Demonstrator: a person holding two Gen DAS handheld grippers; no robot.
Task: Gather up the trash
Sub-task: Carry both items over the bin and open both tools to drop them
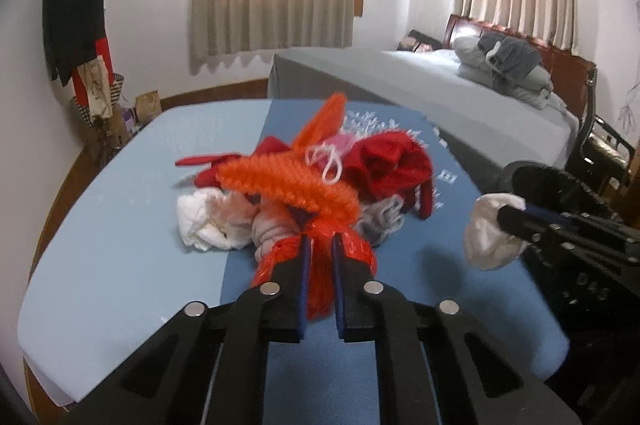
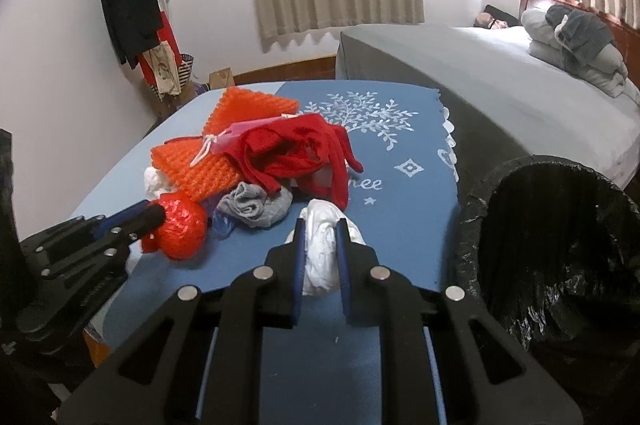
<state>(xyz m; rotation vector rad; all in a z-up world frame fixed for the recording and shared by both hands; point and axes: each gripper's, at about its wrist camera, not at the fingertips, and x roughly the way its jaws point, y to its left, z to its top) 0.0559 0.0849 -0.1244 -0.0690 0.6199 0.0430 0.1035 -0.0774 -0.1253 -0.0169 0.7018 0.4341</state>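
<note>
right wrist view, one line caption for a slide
Right gripper clamps a white crumpled bag beside the black-lined bin; left gripper grips a red plastic bag.

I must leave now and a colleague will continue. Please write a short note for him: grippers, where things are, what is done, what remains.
Left gripper: shut on the red plastic bag.
Right gripper: shut on the white crumpled wad.
Black-lined bin: at the right of the blue mat.
Done: both pieces gripped.
Left: drop both in the bin; the pile of orange netting, red cloth, grey sock and white scraps remains.
</note>
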